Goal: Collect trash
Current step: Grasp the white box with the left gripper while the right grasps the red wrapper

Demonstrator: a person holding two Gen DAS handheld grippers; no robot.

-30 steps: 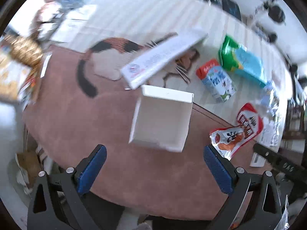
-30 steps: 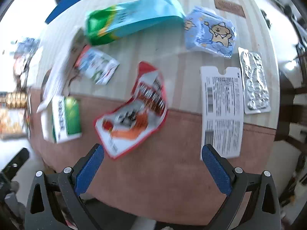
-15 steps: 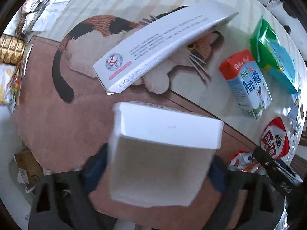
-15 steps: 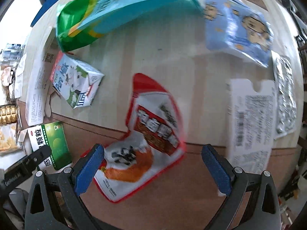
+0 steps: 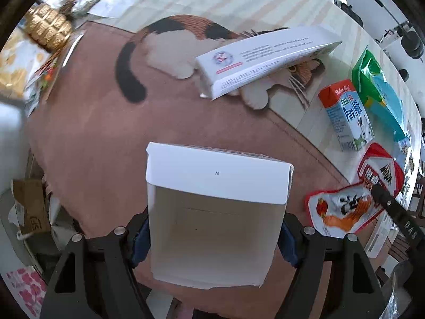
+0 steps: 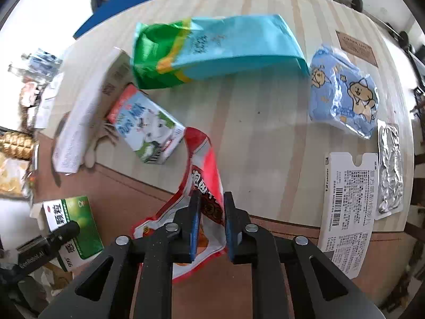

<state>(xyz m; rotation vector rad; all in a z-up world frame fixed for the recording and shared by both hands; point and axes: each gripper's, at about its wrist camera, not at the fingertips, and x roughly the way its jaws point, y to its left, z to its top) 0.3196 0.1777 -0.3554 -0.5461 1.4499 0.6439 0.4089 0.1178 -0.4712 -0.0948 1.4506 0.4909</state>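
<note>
The left gripper had its fingers clamped on an open white box; the right gripper pinched a red snack wrapper on the surface.

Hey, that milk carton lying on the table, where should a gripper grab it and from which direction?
Grip the milk carton across its two long side walls near the middle, coming down from above. It lies flat on its side, so those parallel faces offer the narrowest, firmest span.

white open box | red-orange snack pouch | green-teal bag | blue bear-print packet
</note>
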